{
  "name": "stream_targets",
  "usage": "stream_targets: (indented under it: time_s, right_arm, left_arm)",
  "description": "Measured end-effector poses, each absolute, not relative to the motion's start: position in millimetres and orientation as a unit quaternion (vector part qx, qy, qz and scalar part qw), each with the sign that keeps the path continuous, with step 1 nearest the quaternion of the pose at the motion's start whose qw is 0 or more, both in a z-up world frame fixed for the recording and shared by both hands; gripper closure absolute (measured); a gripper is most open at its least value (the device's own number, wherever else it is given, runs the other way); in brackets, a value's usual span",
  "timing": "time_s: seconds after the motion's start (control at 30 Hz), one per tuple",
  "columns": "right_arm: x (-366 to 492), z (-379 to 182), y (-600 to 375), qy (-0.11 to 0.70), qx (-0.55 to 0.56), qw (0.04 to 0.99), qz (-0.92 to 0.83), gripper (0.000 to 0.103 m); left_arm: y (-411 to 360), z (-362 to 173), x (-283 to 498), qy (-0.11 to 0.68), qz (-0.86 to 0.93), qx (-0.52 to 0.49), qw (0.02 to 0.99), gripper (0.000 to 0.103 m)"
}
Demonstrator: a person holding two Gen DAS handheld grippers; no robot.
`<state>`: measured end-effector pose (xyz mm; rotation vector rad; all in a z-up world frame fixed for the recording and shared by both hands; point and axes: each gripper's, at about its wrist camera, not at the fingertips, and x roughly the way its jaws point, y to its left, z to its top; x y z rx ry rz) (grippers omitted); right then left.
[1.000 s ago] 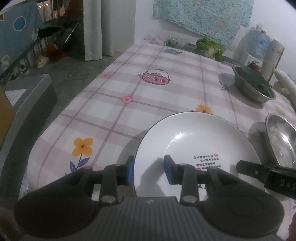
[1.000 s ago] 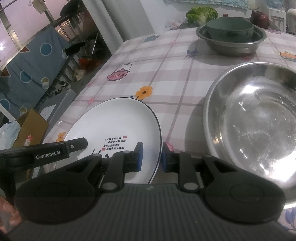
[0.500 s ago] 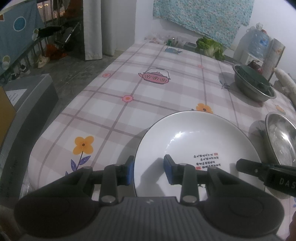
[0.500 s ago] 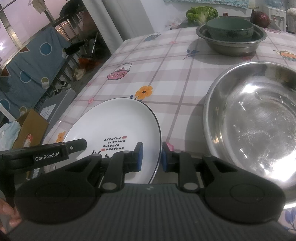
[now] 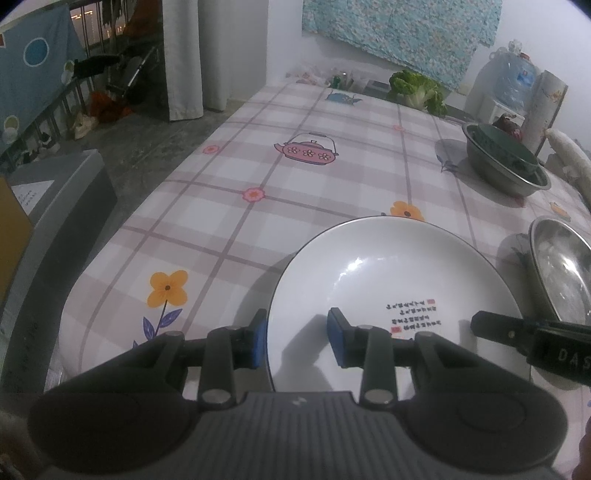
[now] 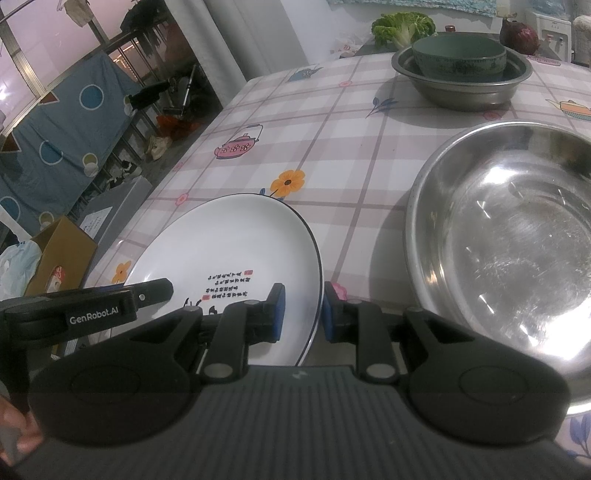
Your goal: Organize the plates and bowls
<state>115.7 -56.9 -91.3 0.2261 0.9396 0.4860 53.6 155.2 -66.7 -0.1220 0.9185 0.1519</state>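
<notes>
A white plate [image 5: 388,266] with a dark rim and small printed writing is at the near end of the checked tablecloth. My left gripper [image 5: 297,343] straddles its left rim, one blue pad outside and one on the inner slope, shut on it. My right gripper [image 6: 301,314] is shut on the plate's [image 6: 229,243] right rim. One finger [image 6: 147,291] of the left gripper shows over the plate's near left. A large empty steel bowl [image 6: 517,240] sits just right of the plate. Farther back a green bowl [image 6: 458,55] rests inside a steel basin [image 6: 461,92].
The table's left edge [image 5: 122,236] drops to a grey floor with a grey box [image 5: 55,206] and a cardboard box [image 6: 62,258]. A lettuce [image 6: 402,26] lies at the far end, a water bottle [image 5: 513,81] stands at the back right.
</notes>
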Motion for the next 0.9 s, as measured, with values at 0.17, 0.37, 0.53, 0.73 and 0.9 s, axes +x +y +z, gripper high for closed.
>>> stream_targets:
  time_s: [0.17, 0.37, 0.53, 0.73, 0.9]
  right_arm:
    - [115.6, -91.4, -57.0, 0.447, 0.107, 0.857, 0.232, 0.083]
    - [115.6, -91.3, -57.0, 0.447, 0.107, 0.857, 0.232, 0.083]
    - [115.7, -91.4, -56.8, 0.447, 0.106, 0.858, 0.231, 0.083]
    - [115.2, -92.2, -56.3, 0.446, 0.105, 0.858, 0.231, 0.083]
    - [115.1, -92.2, -56.4, 0.446, 0.104, 0.858, 0.231, 0.083]
  left_arm:
    - [155.2, -66.7, 53.5, 0.443, 0.073, -0.059, 0.892, 0.067]
    - [154.7, -66.6, 53.6, 0.443, 0.073, -0.059, 0.892, 0.067]
    - [154.2, -67.2, 53.9, 0.443, 0.072, -0.056, 0.892, 0.066]
    - [154.0, -67.1, 53.9, 0.443, 0.072, -0.056, 0.892, 0.066]
    - [154.0, -67.0, 54.0, 0.443, 0.072, -0.056, 0.892, 0.066]
